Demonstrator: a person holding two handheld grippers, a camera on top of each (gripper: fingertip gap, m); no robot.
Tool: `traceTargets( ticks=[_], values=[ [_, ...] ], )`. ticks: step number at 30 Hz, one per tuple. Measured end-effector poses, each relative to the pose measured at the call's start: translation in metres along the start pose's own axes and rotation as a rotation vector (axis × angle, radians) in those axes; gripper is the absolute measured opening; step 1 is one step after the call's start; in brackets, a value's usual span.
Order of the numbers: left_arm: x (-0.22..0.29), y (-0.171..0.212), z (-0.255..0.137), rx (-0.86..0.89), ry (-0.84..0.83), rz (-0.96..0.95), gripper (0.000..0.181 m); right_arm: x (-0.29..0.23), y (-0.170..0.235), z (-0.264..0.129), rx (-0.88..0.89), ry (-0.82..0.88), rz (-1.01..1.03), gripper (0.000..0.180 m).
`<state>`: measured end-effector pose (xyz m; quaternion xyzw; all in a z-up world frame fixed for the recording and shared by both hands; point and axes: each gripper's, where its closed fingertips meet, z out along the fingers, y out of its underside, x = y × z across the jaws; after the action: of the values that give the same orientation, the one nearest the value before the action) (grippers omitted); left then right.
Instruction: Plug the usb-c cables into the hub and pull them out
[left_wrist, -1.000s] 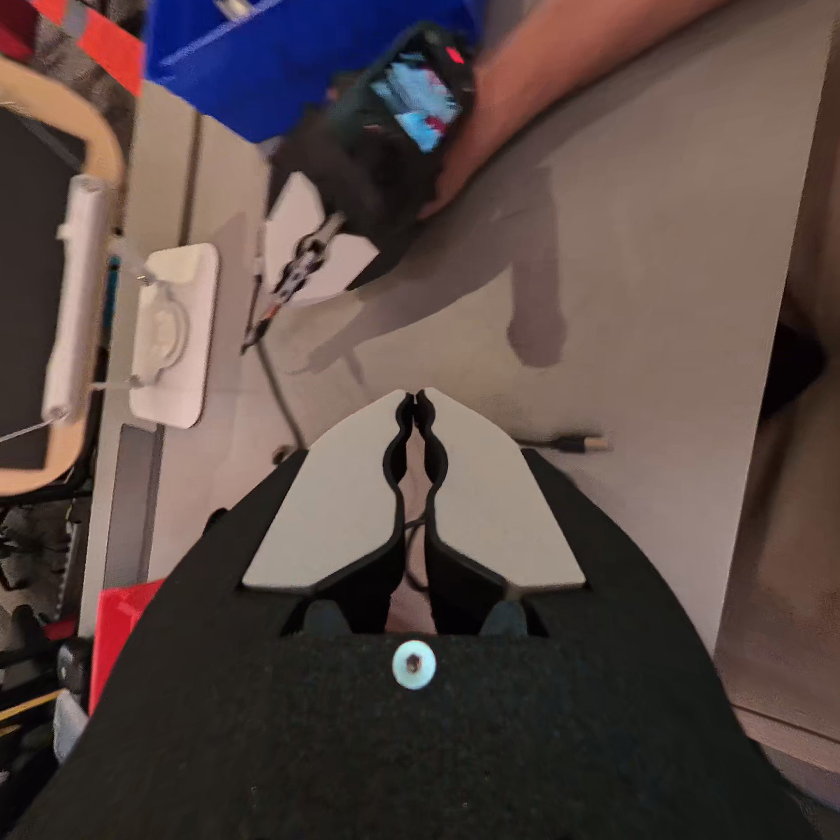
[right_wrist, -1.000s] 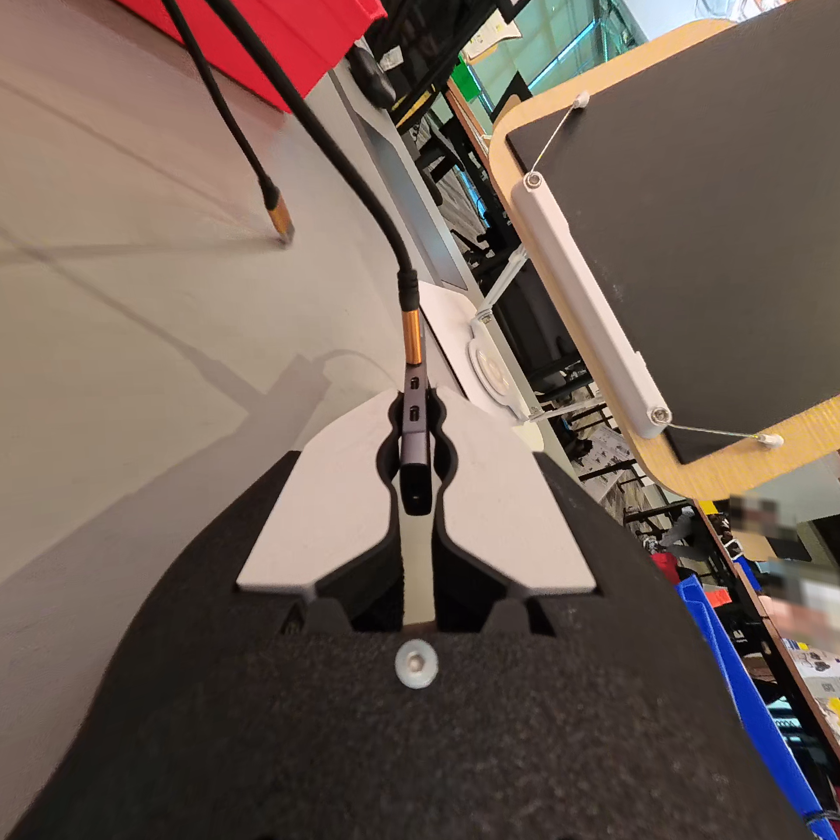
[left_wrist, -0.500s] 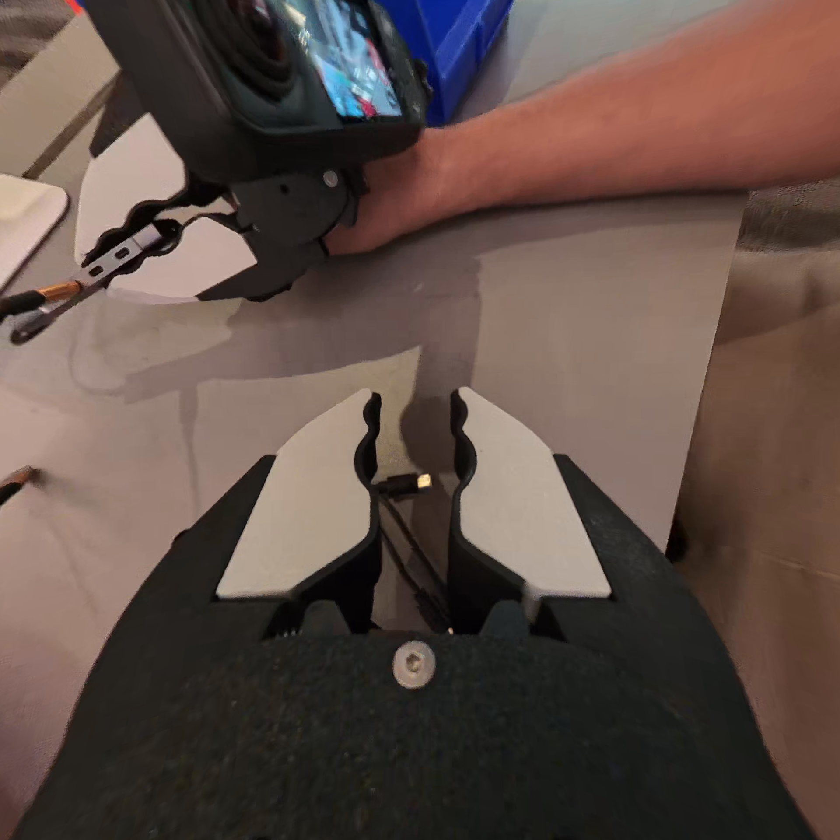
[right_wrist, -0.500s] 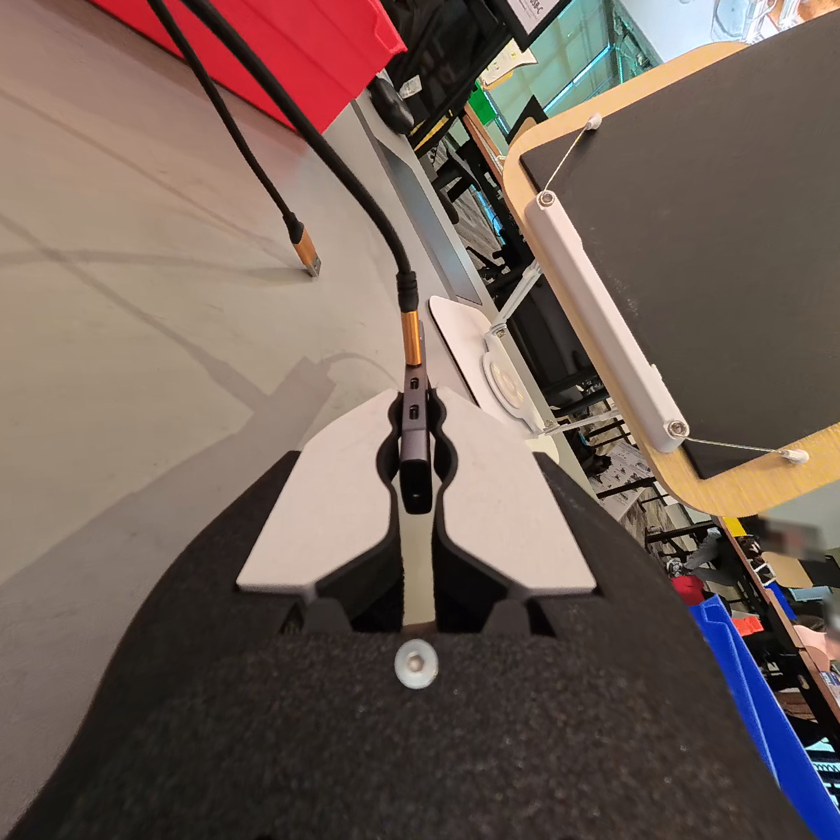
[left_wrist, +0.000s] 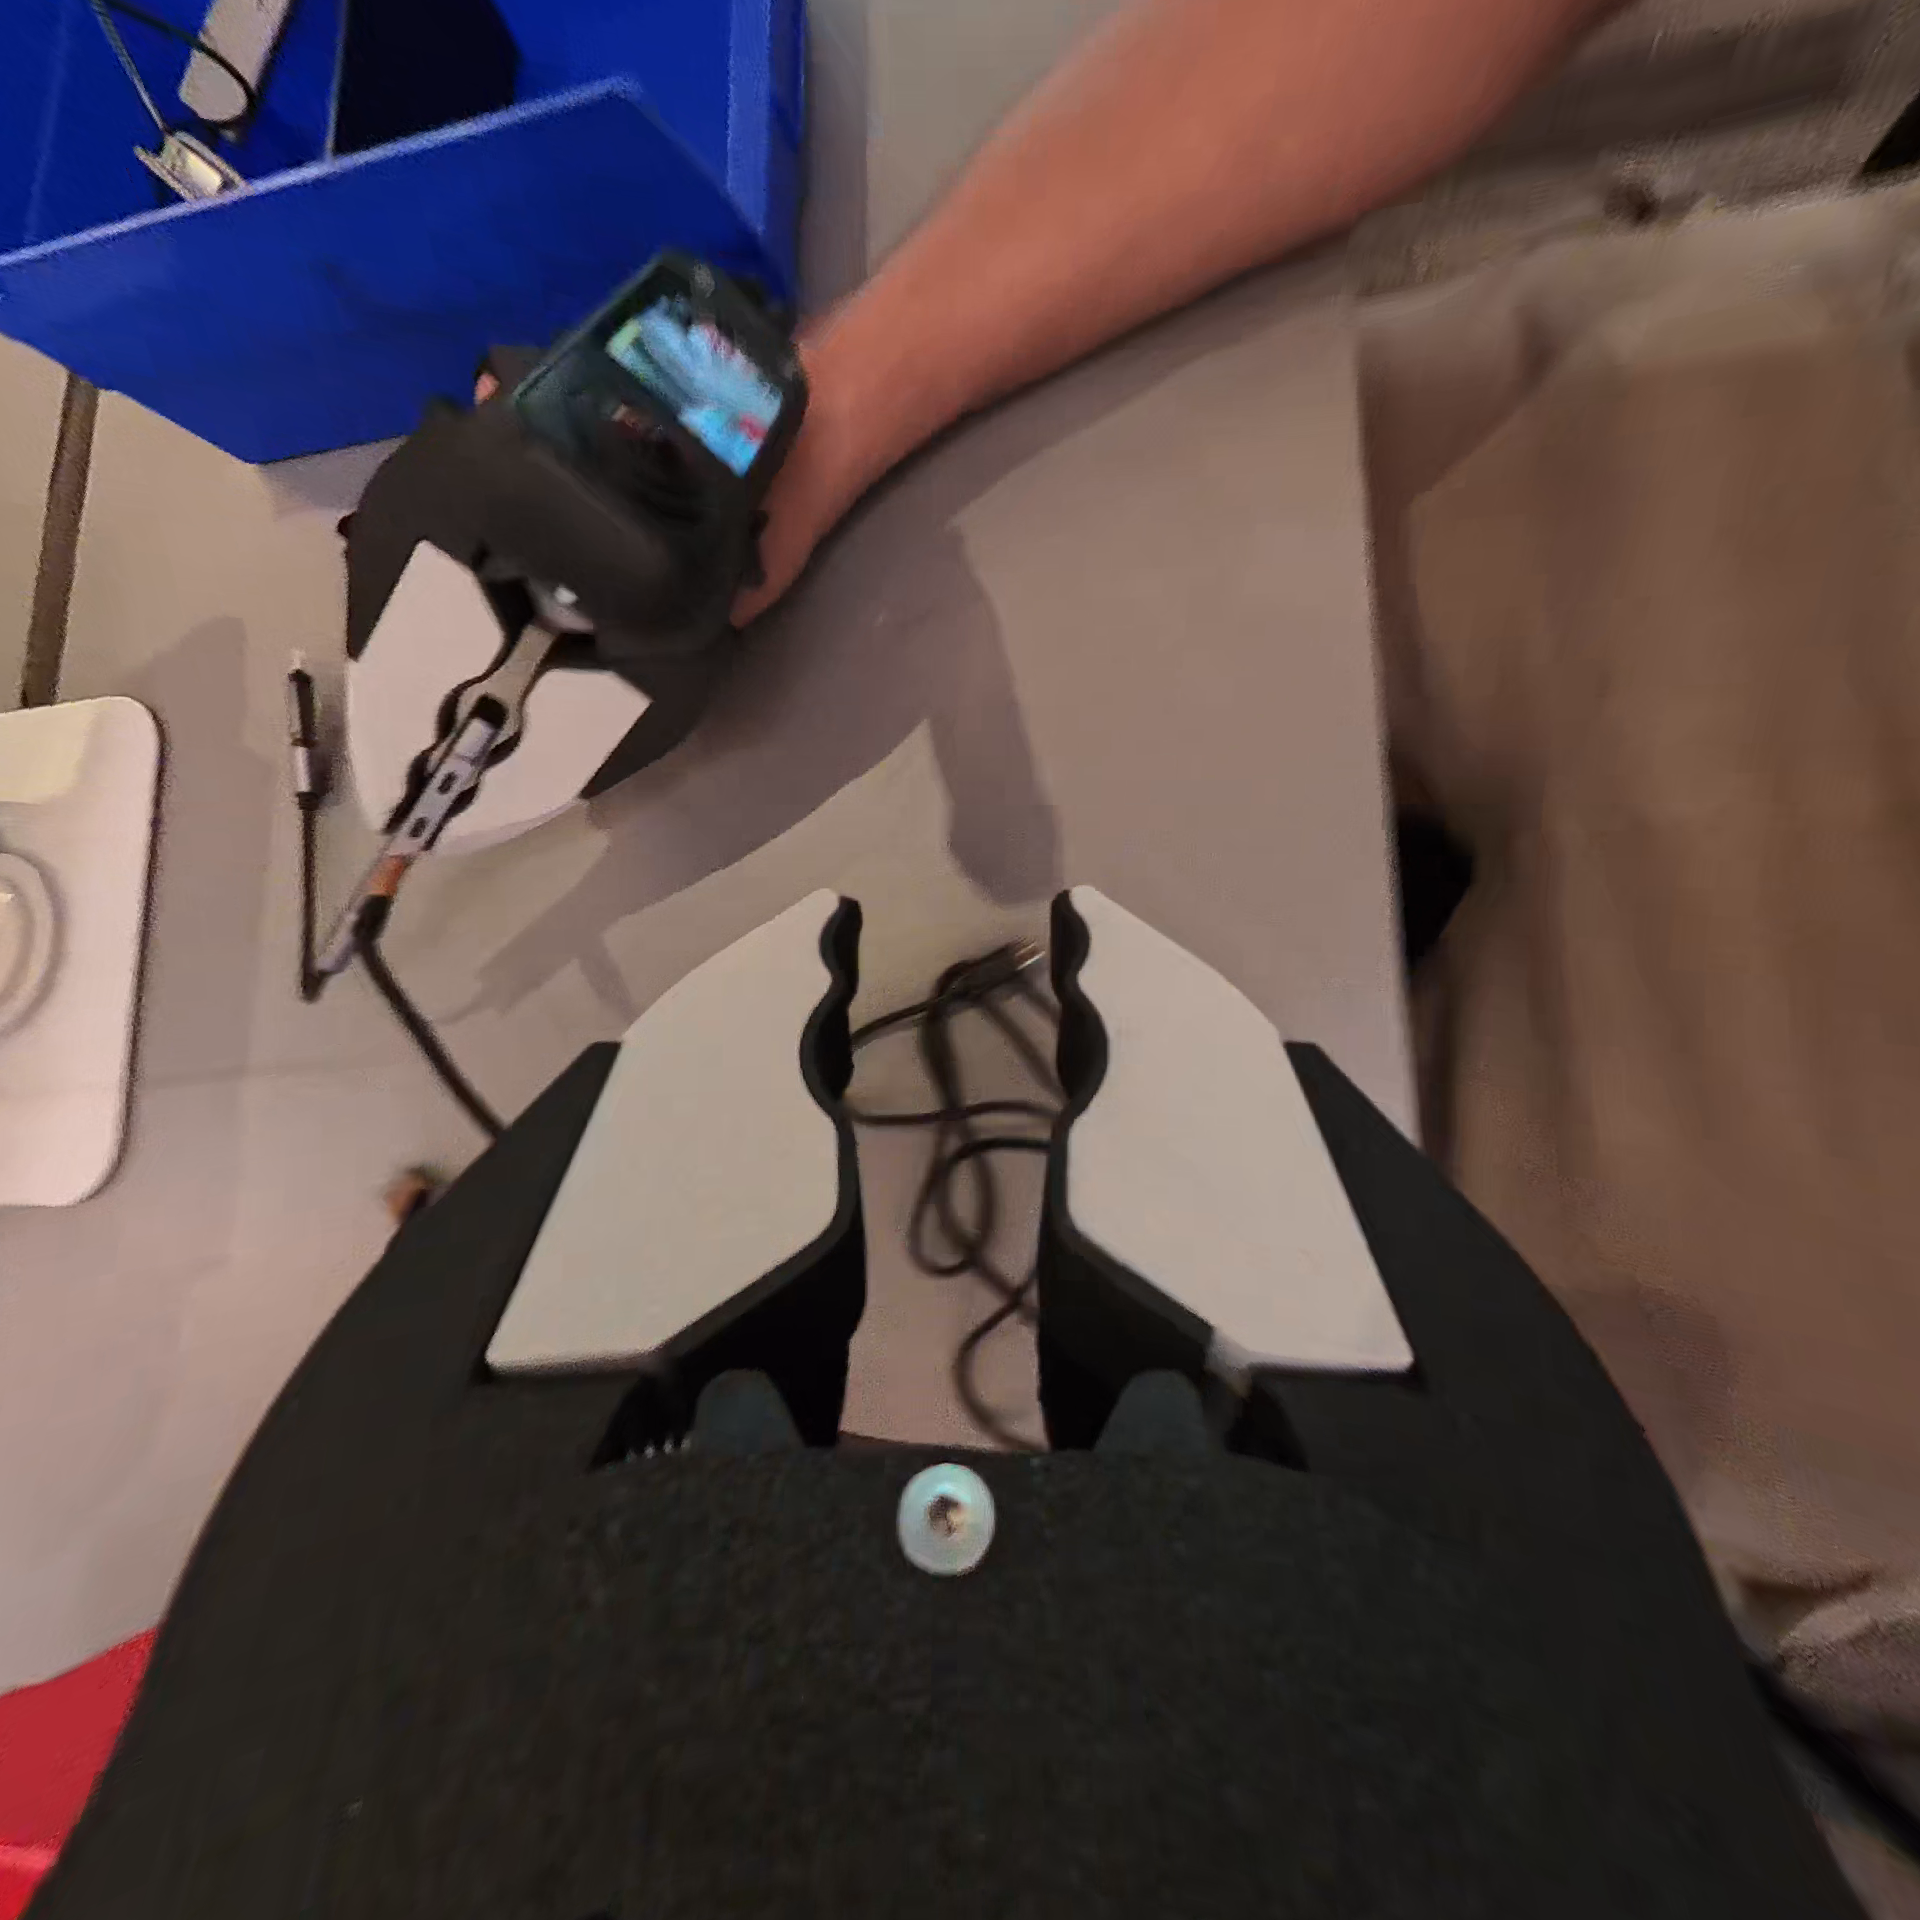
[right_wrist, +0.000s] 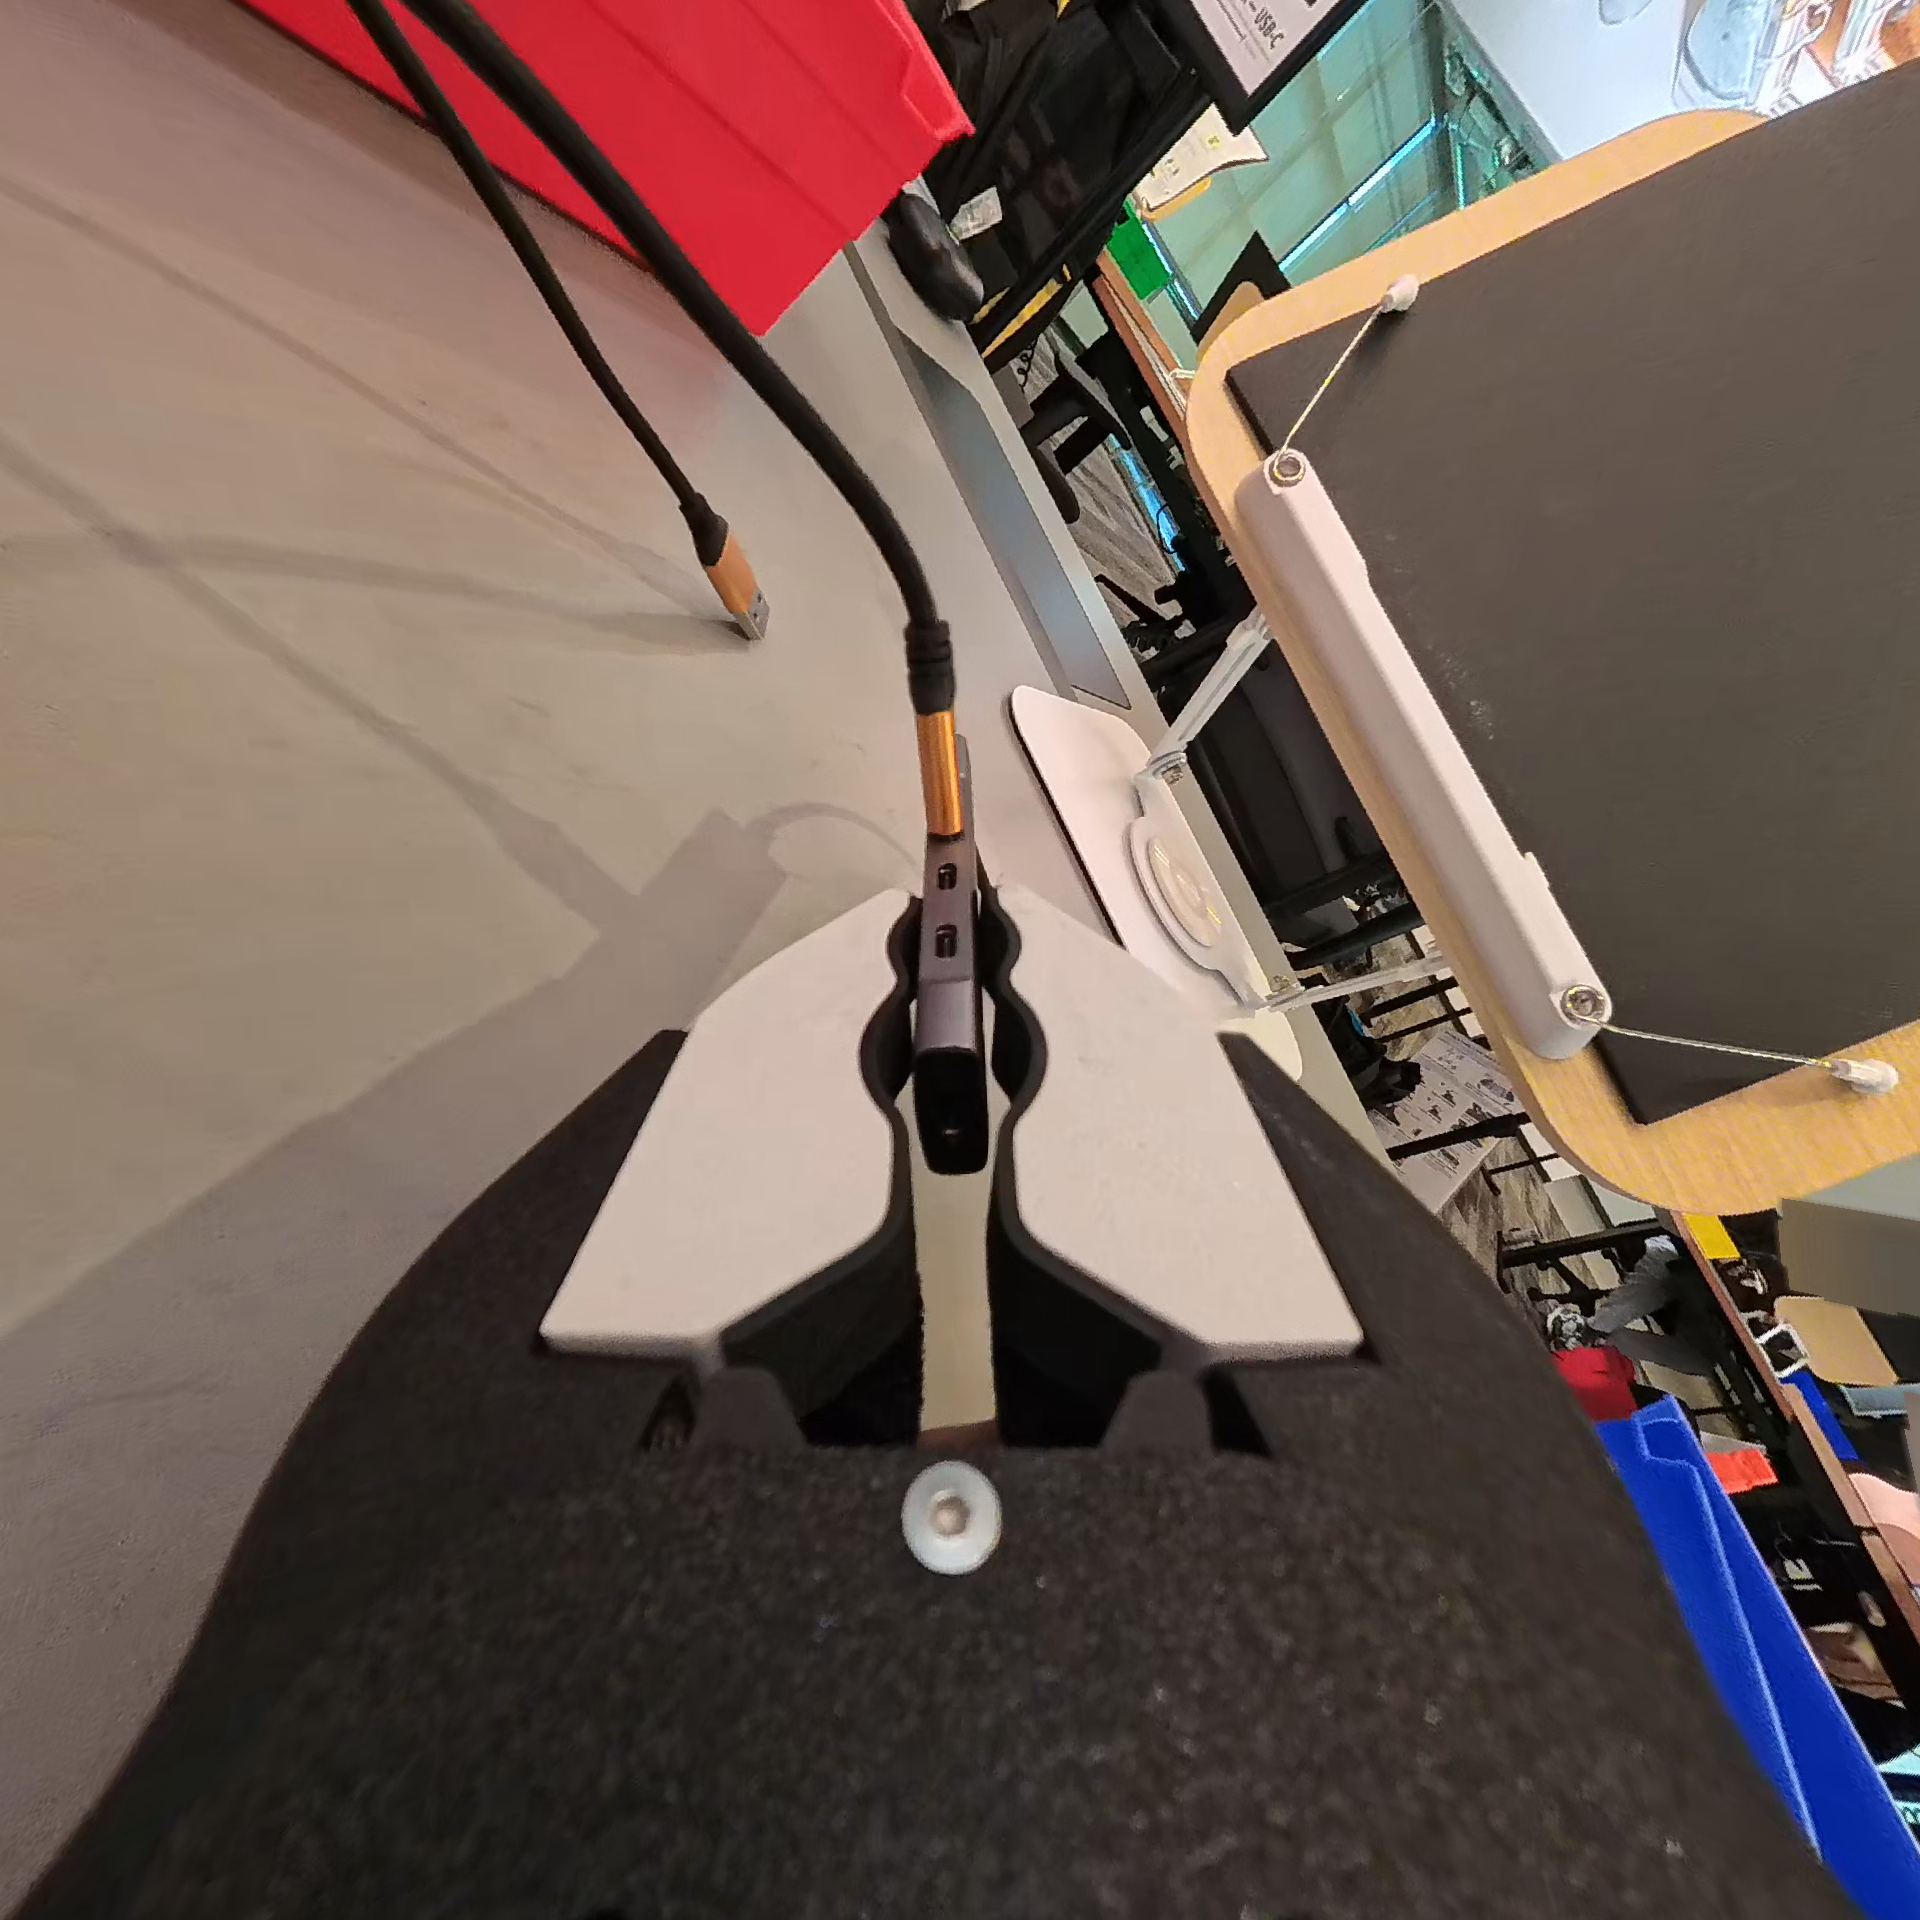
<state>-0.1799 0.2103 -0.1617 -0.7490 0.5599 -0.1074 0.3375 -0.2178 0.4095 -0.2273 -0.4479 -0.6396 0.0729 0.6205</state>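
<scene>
Grey metal hub pinched edge-on between the right gripper's jaws, held just above the table; two small ports on its upper edge show bare. One black cable with an orange-collared plug is seated in the hub's far end. A second orange-collared cable lies loose on the table toward the red bin, its plug end free. Left gripper hovers with jaws spread wide and nothing between them, over a thin black cable coiled near the table's near edge by the person's lap; its small plug points away, blurred. In the left wrist view a further dark plug lies beside the white stand base, near the blue bin. Judgement: plugging phase, one cable in, left gripper lining up to pick the next. Next move calls for lowering over the plug body, closing on it squarely, then carrying it to a free port while the right holds the hub steady.
</scene>
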Motion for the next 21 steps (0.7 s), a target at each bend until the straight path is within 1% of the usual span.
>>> traceTargets(
  ticks=[1, 2, 4, 5, 6, 10, 12, 14, 17, 21],
  values=[
    [-0.009, 0.009, 0.006, -0.035, 0.024, 0.038, 0.034, -0.001, 0.000, 0.000, 0.002, -0.002, -0.001, 0.009],
    [-0.011, 0.019, 0.015, -0.062, 0.084, 0.059, 0.034, -0.001, -0.001, 0.000, 0.004, -0.005, -0.001, 0.009],
    [-0.004, 0.035, 0.034, -0.076, 0.255, 0.054, 0.028, -0.002, -0.001, -0.001, 0.007, -0.009, -0.001, 0.009],
    [0.001, 0.040, 0.043, -0.075, 0.325, 0.047, 0.028, -0.002, -0.001, -0.001, 0.012, -0.014, 0.000, 0.009],
    [0.002, 0.046, 0.052, -0.086, 0.360, 0.051, 0.028, -0.003, -0.002, -0.001, 0.017, -0.019, 0.001, 0.009],
    [0.001, 0.067, 0.077, -0.156, 0.373, 0.116, 0.024, -0.003, -0.002, -0.001, 0.022, -0.025, 0.001, 0.009],
    [0.002, 0.067, 0.083, -0.139, 0.345, 0.181, 0.022, -0.004, -0.003, -0.001, 0.024, -0.028, -0.004, 0.009],
    [-0.002, 0.076, 0.088, -0.183, 0.308, 0.238, 0.022, -0.005, -0.003, 0.000, 0.024, -0.033, -0.009, 0.009],
    [0.001, 0.082, 0.090, -0.196, 0.342, 0.228, 0.016, -0.006, -0.003, 0.000, 0.024, -0.037, -0.011, 0.009],
    [-0.002, 0.088, 0.092, -0.213, 0.329, 0.247, 0.010, -0.006, -0.003, 0.000, 0.025, -0.037, -0.009, 0.009]
  ],
)
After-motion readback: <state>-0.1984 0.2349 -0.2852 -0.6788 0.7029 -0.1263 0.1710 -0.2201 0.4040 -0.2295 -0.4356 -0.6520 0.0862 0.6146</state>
